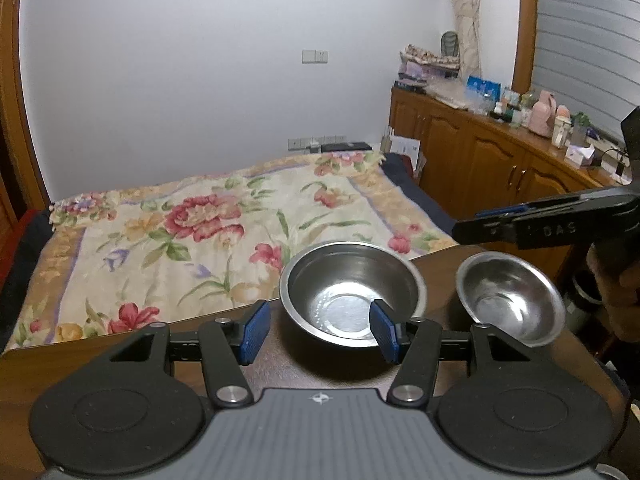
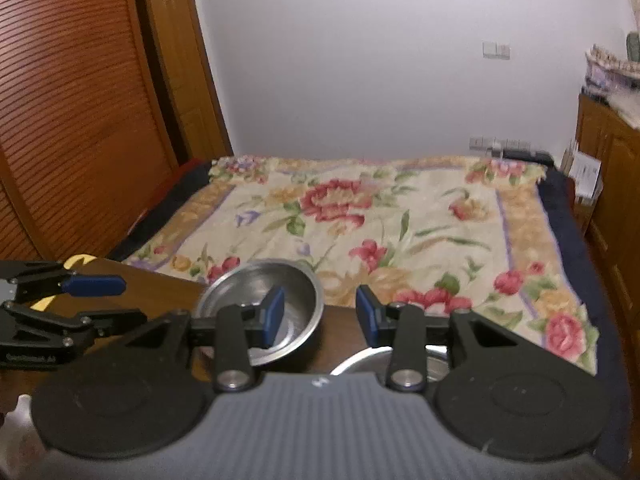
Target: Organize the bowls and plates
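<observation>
L gripper [image 1: 318, 330] open w/ nothing held, R gripper [image 2: 320, 314] also open & empty, over brown surface [image 1: 272, 364] w/ big bowl [image 1: 352, 294] left of small bowl [image 1: 510, 300], apart, near bed [image 1: 224, 236].

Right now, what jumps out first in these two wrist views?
Two shiny steel bowls on the dark wooden table: the larger bowl sits ahead of the left gripper, the smaller bowl to its right, apart from it. The left gripper is open and empty; the right gripper, also open, hovers near them. Behind the table, a bed with a big floral blanket fills the background.
</observation>
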`<action>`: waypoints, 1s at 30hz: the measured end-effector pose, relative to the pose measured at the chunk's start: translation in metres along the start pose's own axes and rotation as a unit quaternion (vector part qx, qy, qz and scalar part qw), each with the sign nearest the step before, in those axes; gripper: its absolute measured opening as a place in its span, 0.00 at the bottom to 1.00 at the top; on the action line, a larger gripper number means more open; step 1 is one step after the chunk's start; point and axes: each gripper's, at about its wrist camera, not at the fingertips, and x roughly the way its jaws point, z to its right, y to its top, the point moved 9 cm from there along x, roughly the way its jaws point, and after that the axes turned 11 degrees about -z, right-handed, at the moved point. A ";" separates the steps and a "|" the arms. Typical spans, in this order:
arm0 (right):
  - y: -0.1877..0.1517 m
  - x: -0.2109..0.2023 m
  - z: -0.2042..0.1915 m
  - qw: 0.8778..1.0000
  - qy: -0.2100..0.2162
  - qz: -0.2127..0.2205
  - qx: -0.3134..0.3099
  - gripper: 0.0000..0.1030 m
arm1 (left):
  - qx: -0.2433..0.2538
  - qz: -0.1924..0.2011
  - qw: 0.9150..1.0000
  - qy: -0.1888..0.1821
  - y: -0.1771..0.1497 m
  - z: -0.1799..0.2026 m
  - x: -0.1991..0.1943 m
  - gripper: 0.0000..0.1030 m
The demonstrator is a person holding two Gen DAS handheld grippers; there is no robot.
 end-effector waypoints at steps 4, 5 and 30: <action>-0.002 0.022 0.002 1.000 0.010 -0.021 0.008 0.40 | -0.013 -0.010 1.000 -0.010 0.002 -0.006 0.020 0.56; -0.001 0.027 0.001 1.000 0.011 -0.024 0.010 0.40 | -0.016 -0.012 1.000 -0.011 0.004 -0.006 0.023 0.56; -0.008 0.061 -0.007 0.995 0.053 -0.085 0.031 0.38 | -0.058 -0.047 0.996 -0.044 0.000 -0.014 0.059 0.32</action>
